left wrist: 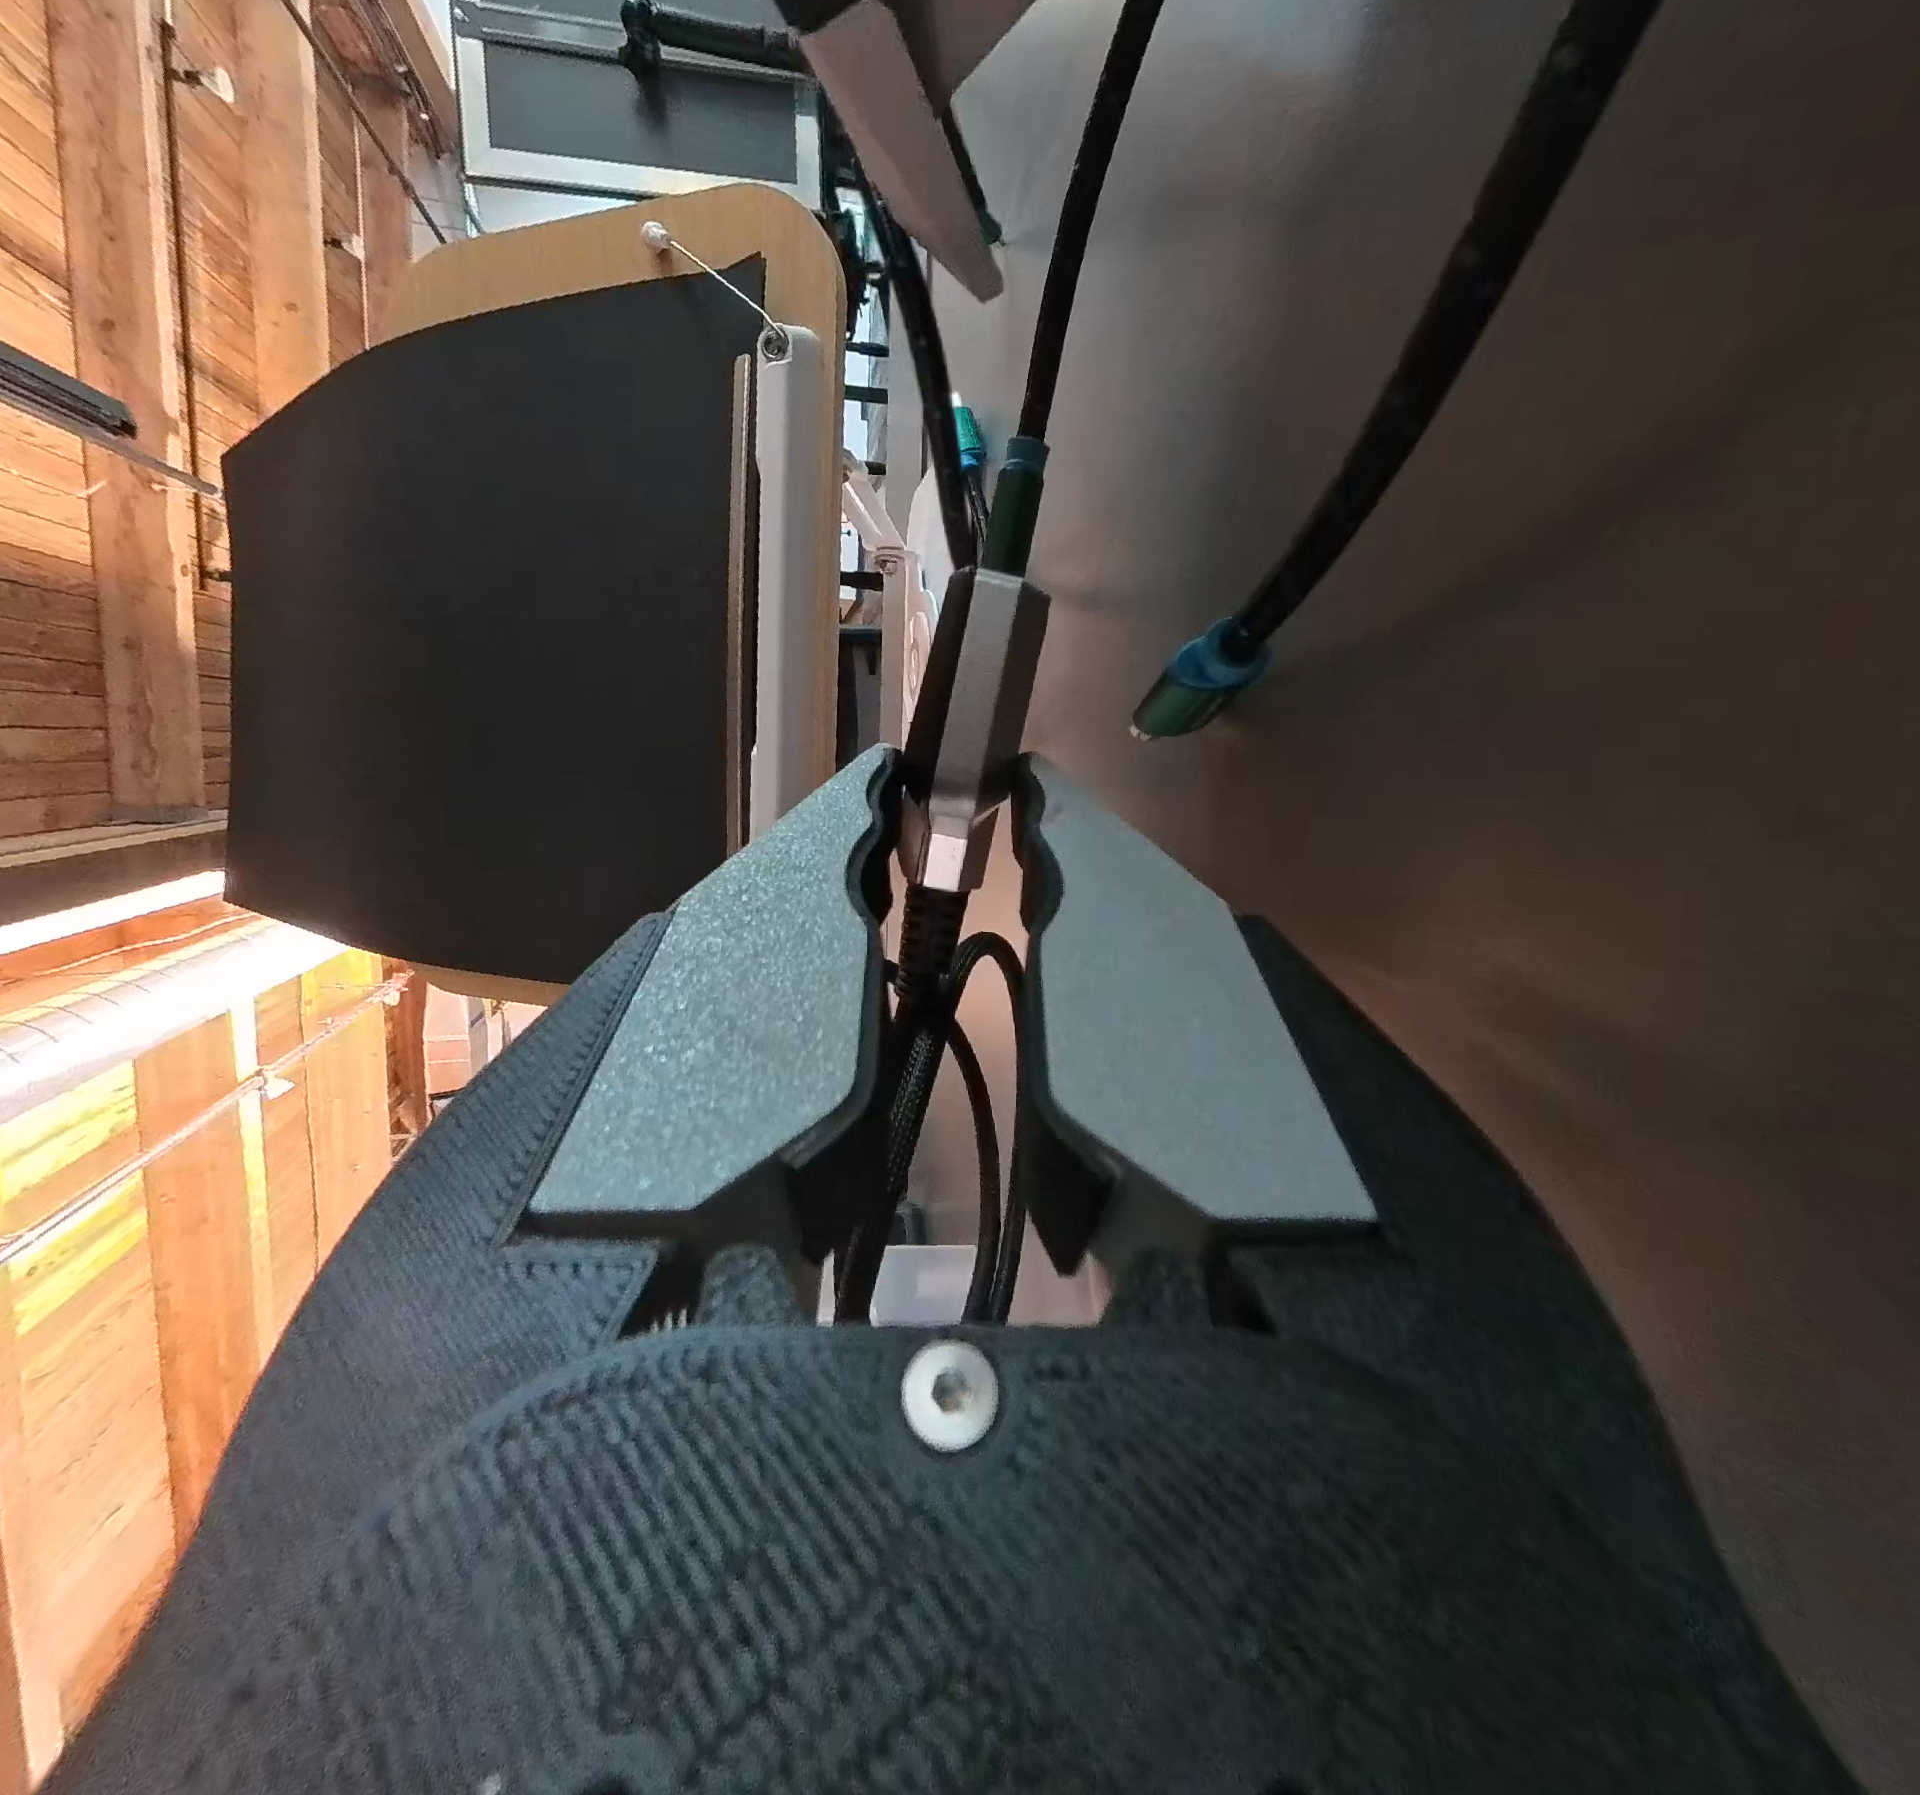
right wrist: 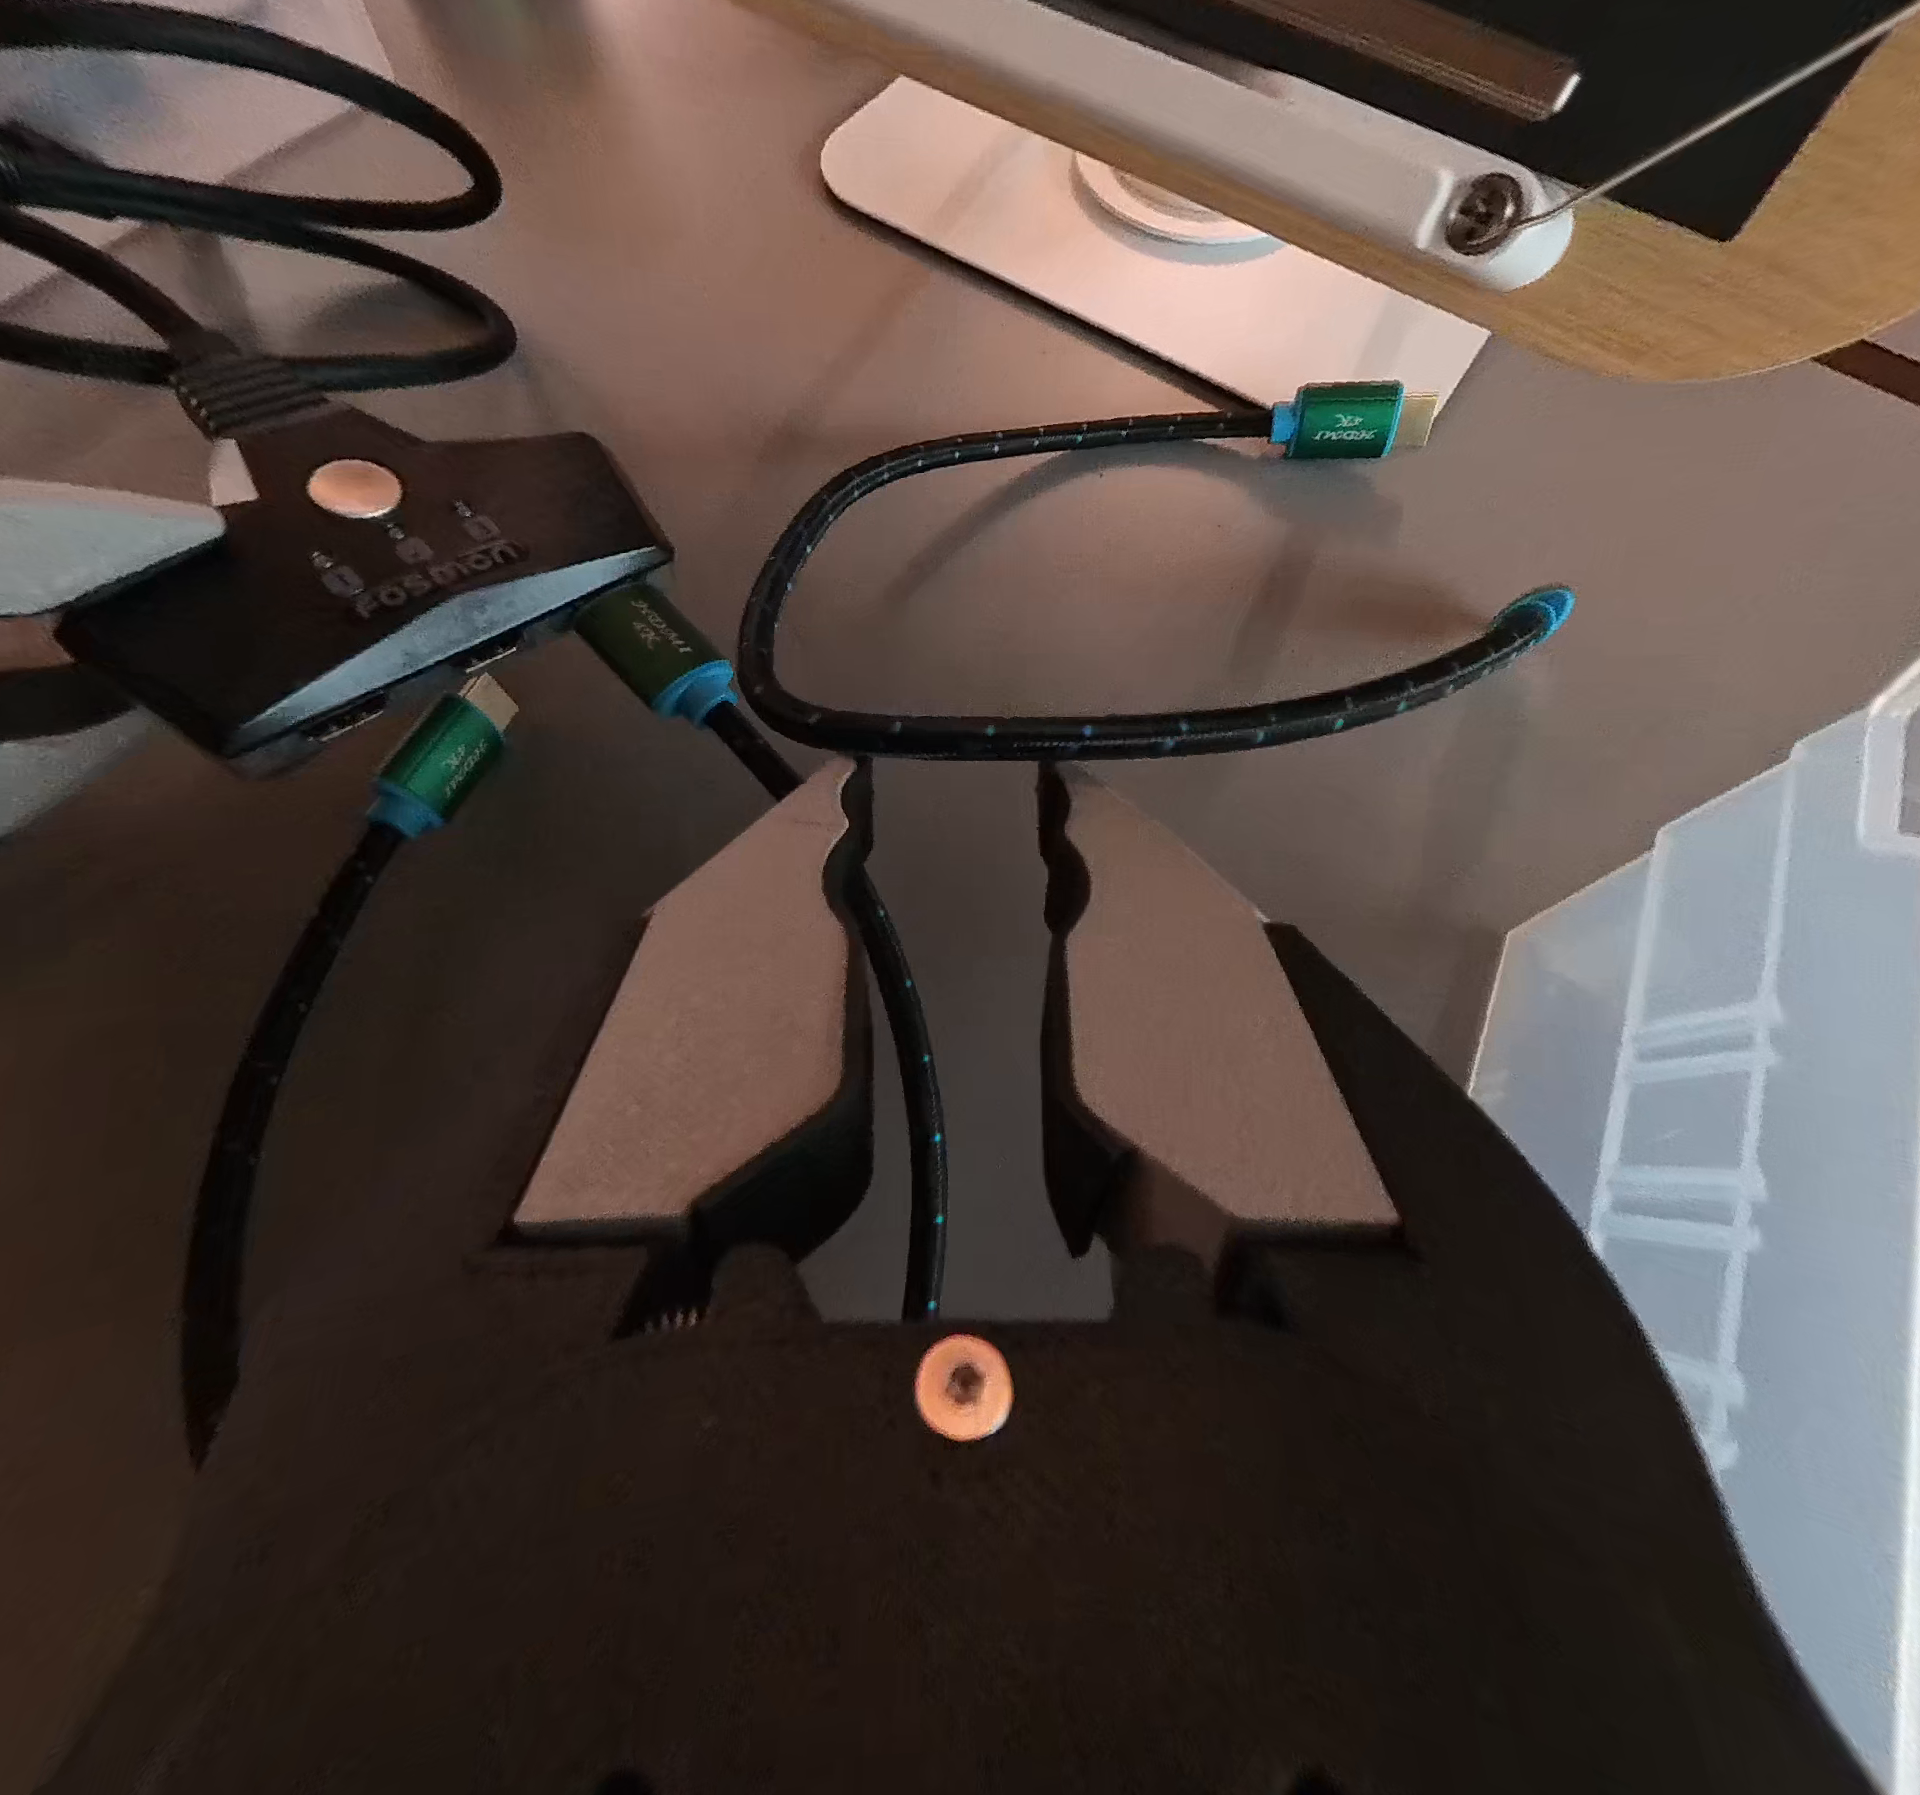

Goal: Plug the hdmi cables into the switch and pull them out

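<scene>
Your left gripper [left wrist: 961, 789] is clamped on the switch [left wrist: 977, 696], both pads pressed against its narrow grey-and-black body near the end where its own black lead leaves; in the right wrist view the same switch [right wrist: 353, 571] sits toward the left edge of the brown tabletop [right wrist: 1143, 540], its row of ports facing your right gripper.

Your right gripper [right wrist: 951, 789] stands with its jaws parted and nothing pressed between them; a braided black cable [right wrist: 914, 1070] runs down the gap close to the left finger [right wrist: 727, 997], but the pads do not bear on it.

One green plug [right wrist: 649, 644] with a blue collar is seated in the rightmost port; a second green plug [right wrist: 452, 743] lies just in front of the ports, its metal tip close to the switch but not in.

A third cable [right wrist: 790, 602] loops across the middle of the tabletop just beyond your right fingertips; one end, a green plug [right wrist: 1340, 417], rests beside the pale monitor base [right wrist: 997, 187] near the far edge; the other end [right wrist: 1538, 607] points toward the right edge, near a clear plastic bin [right wrist: 1714, 1018].
</scene>
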`<action>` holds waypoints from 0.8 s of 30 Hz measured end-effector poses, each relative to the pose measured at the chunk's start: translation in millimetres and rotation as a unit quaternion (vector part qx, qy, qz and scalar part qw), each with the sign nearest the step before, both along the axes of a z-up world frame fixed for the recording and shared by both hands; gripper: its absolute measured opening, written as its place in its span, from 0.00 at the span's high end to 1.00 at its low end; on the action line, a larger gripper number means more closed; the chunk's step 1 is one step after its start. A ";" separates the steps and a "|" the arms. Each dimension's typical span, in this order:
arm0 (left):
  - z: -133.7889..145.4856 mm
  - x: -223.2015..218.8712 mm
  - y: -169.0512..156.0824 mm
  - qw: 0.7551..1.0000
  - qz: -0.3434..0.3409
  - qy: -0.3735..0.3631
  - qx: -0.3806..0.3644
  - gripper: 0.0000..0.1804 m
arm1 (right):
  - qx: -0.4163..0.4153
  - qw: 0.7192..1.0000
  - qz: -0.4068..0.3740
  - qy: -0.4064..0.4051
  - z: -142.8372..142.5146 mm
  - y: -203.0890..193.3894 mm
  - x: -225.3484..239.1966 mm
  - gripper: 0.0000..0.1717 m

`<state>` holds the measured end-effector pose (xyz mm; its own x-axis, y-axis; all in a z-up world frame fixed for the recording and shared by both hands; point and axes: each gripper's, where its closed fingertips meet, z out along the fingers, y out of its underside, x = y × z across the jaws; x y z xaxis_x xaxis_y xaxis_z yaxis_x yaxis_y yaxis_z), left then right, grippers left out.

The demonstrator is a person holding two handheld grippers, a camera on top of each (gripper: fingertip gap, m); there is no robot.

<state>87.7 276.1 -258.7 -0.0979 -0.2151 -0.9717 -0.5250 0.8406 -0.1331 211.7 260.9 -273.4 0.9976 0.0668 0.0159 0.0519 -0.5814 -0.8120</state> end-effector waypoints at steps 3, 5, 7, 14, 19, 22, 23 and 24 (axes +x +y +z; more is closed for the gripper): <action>1.3 -0.6 1.0 1.000 0.000 -0.002 0.002 0.90 | -0.006 1.000 0.011 -0.015 -0.8 -1.3 -3.3 0.87; 2.4 -1.3 2.2 1.000 0.001 -0.003 0.000 0.90 | -0.002 1.000 0.003 -0.028 1.9 -1.6 -1.3 0.84; 0.8 -1.4 3.3 1.000 0.004 0.000 -0.009 0.90 | 0.013 0.998 -0.024 -0.051 9.2 -2.1 7.9 0.81; -11.7 -0.1 1.1 1.000 0.001 0.029 -0.003 0.90 | 0.069 0.989 -0.074 -0.108 36.1 -5.3 22.7 0.74; -8.6 -1.8 1.5 1.000 -0.001 0.020 -0.017 0.90 | 0.190 0.975 -0.111 -0.023 75.1 -8.1 29.5 0.62; -6.7 -2.0 0.3 1.000 -0.004 0.017 -0.014 0.90 | 0.241 0.971 -0.003 -0.006 93.8 -8.9 -6.1 0.69; -5.6 -2.5 -0.1 1.000 -0.006 0.015 -0.014 0.90 | 0.236 0.970 0.061 0.011 91.4 -8.6 -29.7 0.69; -4.1 -3.1 -0.4 1.000 -0.007 0.013 -0.014 0.90 | 0.218 0.970 0.104 0.030 84.6 -7.7 -48.5 0.66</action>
<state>84.6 275.7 -262.8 -0.1255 -0.2409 -0.9624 -0.5161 0.8443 -0.1440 163.3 253.2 -188.8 0.9631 0.2674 0.0310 0.0774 -0.1648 -0.9833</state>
